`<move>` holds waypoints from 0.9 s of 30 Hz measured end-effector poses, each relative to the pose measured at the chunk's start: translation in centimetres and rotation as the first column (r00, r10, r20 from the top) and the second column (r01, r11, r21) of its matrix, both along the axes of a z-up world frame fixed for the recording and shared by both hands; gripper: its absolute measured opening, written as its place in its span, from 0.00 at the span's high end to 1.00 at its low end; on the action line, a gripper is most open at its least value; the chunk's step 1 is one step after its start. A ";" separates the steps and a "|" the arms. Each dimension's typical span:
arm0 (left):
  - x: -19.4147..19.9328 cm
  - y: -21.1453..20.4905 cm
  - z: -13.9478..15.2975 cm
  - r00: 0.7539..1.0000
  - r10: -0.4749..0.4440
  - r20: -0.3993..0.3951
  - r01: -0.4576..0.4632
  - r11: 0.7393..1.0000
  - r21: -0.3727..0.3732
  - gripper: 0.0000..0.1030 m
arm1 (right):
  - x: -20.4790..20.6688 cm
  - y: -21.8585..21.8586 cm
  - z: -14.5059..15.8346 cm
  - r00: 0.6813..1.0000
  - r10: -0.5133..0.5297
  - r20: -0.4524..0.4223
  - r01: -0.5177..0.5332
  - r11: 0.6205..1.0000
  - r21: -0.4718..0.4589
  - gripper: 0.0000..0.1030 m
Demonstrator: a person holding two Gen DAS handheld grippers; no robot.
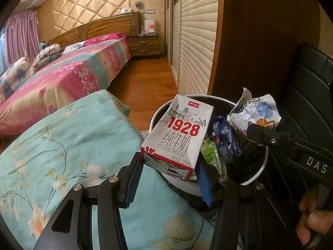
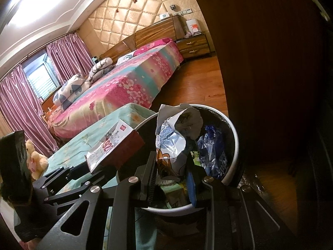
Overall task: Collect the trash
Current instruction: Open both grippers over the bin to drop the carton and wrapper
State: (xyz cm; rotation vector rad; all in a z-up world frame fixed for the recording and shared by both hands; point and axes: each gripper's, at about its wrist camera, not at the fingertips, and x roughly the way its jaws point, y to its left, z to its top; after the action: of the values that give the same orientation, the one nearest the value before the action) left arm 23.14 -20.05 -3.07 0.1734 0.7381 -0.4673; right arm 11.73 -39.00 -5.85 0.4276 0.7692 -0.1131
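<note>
My left gripper [image 1: 169, 170] is shut on a white milk carton [image 1: 177, 135] with red "1928" print, held over the near rim of a white trash bin [image 1: 260, 170]. My right gripper [image 2: 172, 162] is shut on a crumpled cartoon-printed wrapper [image 2: 177, 139] above the same bin [image 2: 234, 145]. In the left wrist view that wrapper [image 1: 254, 110] hangs at the bin's right side. Inside the bin lie a blue plastic wrapper [image 1: 225, 139] and a green packet [image 1: 211, 154]. The carton [image 2: 112, 143] also shows in the right wrist view, left of the bin.
A small bed or bench with a teal floral cover [image 1: 52, 156] stands left of the bin. A large bed with a pink floral sheet [image 1: 62, 79] lies behind it. A dark wooden wardrobe [image 1: 260, 31] rises right of the bin, a black chair [image 1: 308, 95] beside it. A person's hand [image 1: 314, 218] is at lower right.
</note>
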 end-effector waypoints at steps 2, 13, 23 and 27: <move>0.3 -0.1 0.0 1.000 0.000 -0.002 0.000 1.000 0.002 0.53 | 0.2 -0.1 0.0 1.000 0.000 -0.002 0.000 1.000 -0.002 0.75; 0.8 -0.7 -0.1 1.000 -0.006 -0.002 0.006 1.000 0.013 0.53 | 0.4 -0.2 -0.1 1.000 -0.005 -0.018 0.005 1.000 -0.002 0.75; 1.3 -0.9 -0.1 1.000 -0.005 -0.008 0.005 1.000 0.016 0.53 | 0.6 -0.2 -0.1 1.000 -0.008 -0.030 0.008 1.000 0.002 0.75; 1.5 -1.0 -0.1 1.000 -0.002 -0.010 0.003 1.000 0.016 0.53 | 0.7 -0.2 -0.1 0.999 -0.007 -0.036 0.007 1.000 0.002 0.75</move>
State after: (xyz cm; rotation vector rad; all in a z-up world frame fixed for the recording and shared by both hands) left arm 24.64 -21.04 -3.21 0.1870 0.7513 -0.4651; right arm 12.47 -39.17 -5.95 0.4317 0.8034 -0.1270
